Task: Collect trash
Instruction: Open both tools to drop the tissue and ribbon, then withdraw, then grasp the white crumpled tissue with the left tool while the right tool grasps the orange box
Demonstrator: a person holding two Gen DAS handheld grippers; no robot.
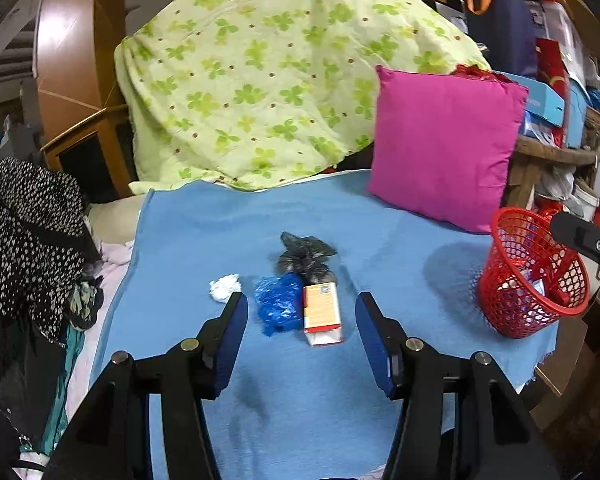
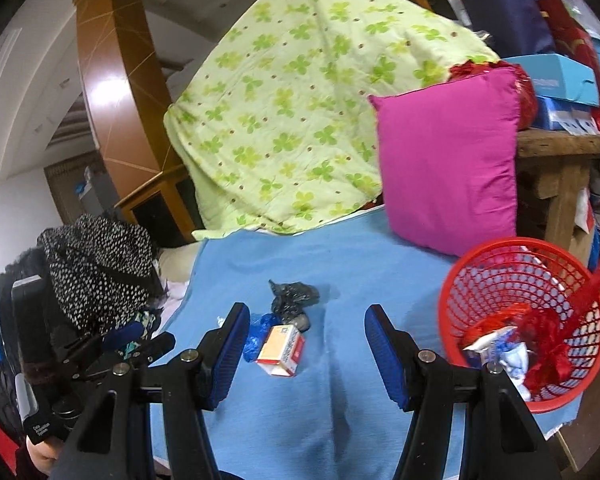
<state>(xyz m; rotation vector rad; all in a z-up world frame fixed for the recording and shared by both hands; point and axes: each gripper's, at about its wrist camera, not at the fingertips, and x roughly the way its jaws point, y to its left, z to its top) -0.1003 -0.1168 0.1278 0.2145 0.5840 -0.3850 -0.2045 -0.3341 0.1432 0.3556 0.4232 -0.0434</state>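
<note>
Blue cloth-covered surface (image 1: 204,240) holds trash mid-scene: orange-white cardboard box (image 1: 322,314), crumpled blue plastic bag (image 1: 278,308) touching its left, black crumpled bag (image 1: 306,256) behind, white tissue wad (image 1: 225,287) further left. Red mesh plastic basket (image 1: 534,274) far right. Left gripper (image 1: 302,310) and right gripper (image 2: 308,320) fingers spread, empty.

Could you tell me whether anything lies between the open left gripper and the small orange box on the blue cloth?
Nothing visible does. The left gripper is open and the orange box lies just ahead, between its fingers. A blue wrapper touches the box's left side and a black bag lies behind it, neither blocking the approach.
</note>
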